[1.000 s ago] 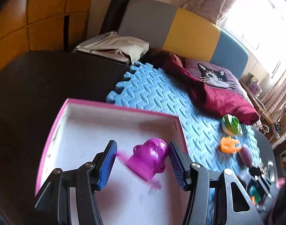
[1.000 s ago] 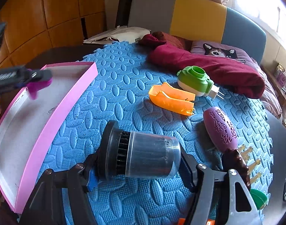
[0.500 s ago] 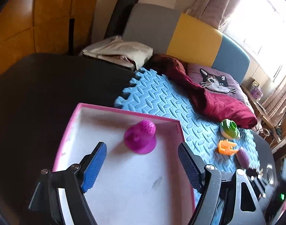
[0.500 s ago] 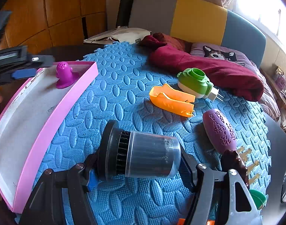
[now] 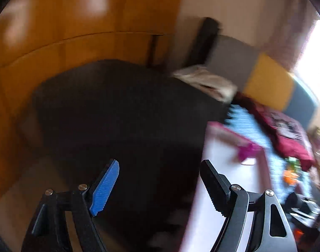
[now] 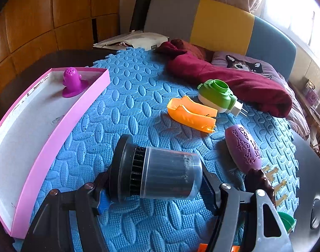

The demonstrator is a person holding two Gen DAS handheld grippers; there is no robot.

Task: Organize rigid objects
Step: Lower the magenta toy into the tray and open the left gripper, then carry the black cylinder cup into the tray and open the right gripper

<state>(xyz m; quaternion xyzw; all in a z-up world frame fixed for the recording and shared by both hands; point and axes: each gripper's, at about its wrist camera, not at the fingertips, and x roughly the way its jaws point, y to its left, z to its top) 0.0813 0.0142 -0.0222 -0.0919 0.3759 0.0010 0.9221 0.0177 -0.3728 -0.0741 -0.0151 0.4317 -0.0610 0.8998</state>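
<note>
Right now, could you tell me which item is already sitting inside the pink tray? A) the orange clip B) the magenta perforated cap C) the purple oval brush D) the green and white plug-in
B: in the right wrist view the magenta perforated cap stands alone in the far end of the pink tray, while the other three lie out on the blue foam mat.
</note>
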